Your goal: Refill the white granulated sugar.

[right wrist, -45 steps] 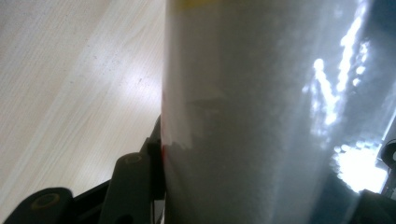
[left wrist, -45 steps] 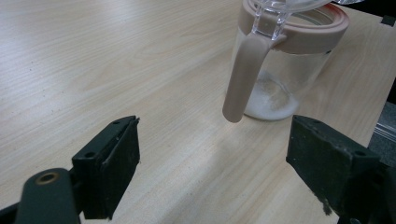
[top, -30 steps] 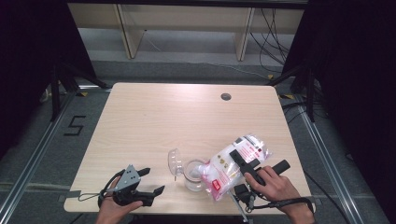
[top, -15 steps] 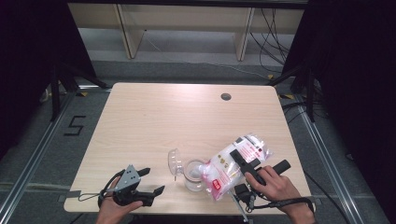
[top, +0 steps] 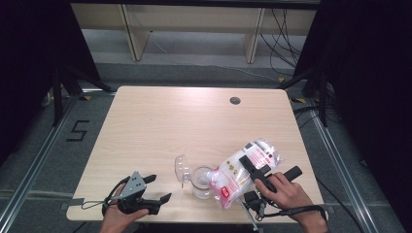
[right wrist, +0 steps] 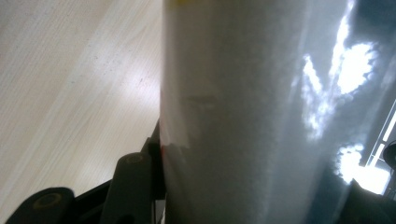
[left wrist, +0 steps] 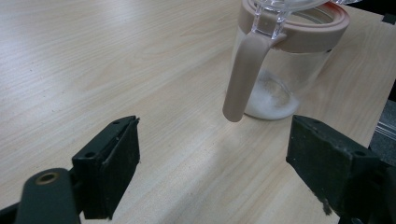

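1. Right tongs (top: 250, 167) are clamped across the middle of a plastic bag (top: 243, 170) of white powder, tipped toward the open jar (top: 201, 180) near the front edge of the worktop (top: 194, 121). In the right gripper view the bag's film sits pressed against the jaw.

2. Left tongs (top: 158, 188) rest wide open near the front-left corner, nothing between them, aimed at the jar. The left gripper view shows the jar's pinkish rim and hanging clasp, with a little white powder on the bottom.

3. The jar's clear lid (top: 182, 169) is flipped back on its left side, mouth open to the bag.

4. Handling, as I read it: the bag is soft, slick film and the powder inside will shift, so a mid-body grip looks right, firm enough that it won't slide.

5. The jar looks light and rigid, possibly easy to nudge over; steadying it by the wall below the rim seems the sensible spot for the free tongs.
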Demonstrator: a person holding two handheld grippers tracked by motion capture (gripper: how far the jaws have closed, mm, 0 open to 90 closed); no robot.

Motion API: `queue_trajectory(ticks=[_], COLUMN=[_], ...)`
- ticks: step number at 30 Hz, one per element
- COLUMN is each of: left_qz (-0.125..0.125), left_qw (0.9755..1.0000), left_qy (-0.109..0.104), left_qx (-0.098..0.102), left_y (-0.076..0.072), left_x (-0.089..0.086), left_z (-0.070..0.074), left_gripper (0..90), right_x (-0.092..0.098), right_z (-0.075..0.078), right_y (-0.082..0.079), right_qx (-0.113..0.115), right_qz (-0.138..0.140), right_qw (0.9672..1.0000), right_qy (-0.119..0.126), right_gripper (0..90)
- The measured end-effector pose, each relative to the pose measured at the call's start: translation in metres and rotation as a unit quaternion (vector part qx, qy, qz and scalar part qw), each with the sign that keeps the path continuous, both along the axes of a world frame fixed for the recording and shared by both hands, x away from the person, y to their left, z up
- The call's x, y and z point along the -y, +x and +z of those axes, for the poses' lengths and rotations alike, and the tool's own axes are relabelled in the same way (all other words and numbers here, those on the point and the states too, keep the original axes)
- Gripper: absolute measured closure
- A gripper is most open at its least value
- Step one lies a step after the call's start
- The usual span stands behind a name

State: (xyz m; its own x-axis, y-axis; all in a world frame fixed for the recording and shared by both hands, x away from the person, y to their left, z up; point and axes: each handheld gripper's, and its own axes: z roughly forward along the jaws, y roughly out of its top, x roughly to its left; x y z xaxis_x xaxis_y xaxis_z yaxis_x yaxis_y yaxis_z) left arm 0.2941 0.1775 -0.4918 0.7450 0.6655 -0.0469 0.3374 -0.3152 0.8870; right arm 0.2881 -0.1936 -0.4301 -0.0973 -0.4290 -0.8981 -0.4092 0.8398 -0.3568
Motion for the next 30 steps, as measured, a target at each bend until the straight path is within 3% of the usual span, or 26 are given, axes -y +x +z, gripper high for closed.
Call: queue_trajectory(ticks=[5, 7, 9, 15, 16, 27, 30], left_qz=[-0.001, 0.005, -0.001, 0.005, -0.002, -0.003, 0.006], left_qw=[1.0, 0.9999, 1.0, 0.9999, 1.0, 1.0, 0.9999], left_qy=[-0.008, -0.01, -0.001, -0.007, -0.003, -0.002, -0.007], left_qx=[0.0, -0.01, 0.0, -0.007, 0.001, 0.002, -0.007], left_y=[0.0, -0.0011, -0.0001, -0.0014, 0.0001, 0.0003, -0.0013], left_x=[0.0, 0.0007, 0.0, 0.0002, -0.0001, -0.0005, 0.0003], left_z=[-0.0001, -0.0006, 0.0004, 0.0002, 0.0001, 0.0002, 0.0002], left_gripper=[16.7, 16.7, 16.7, 16.7, 16.7, 16.8, 16.7], right_x=[-0.0005, -0.0006, -0.0003, -0.0003, -0.0004, -0.0006, -0.0011], right_z=[0.0004, 0.0009, 0.0005, 0.0014, 0.0016, 0.0031, 0.0028], right_y=[-0.0003, -0.0002, -0.0004, 0.0007, 0.0009, -0.0001, -0.0003], right_qx=[0.0, -0.001, 0.0, 0.002, 0.002, 0.006, 0.005], right_qz=[0.001, 0.003, 0.001, 0.006, 0.007, 0.01, 0.011], right_qw=[1.0, 1.0, 1.0, 1.0, 1.0, 0.9999, 0.9999], right_qy=[-0.001, -0.002, 0.002, -0.005, -0.005, -0.006, -0.005], right_gripper=[55.4, 55.4, 55.5, 55.7, 55.8, 56.1, 56.2])
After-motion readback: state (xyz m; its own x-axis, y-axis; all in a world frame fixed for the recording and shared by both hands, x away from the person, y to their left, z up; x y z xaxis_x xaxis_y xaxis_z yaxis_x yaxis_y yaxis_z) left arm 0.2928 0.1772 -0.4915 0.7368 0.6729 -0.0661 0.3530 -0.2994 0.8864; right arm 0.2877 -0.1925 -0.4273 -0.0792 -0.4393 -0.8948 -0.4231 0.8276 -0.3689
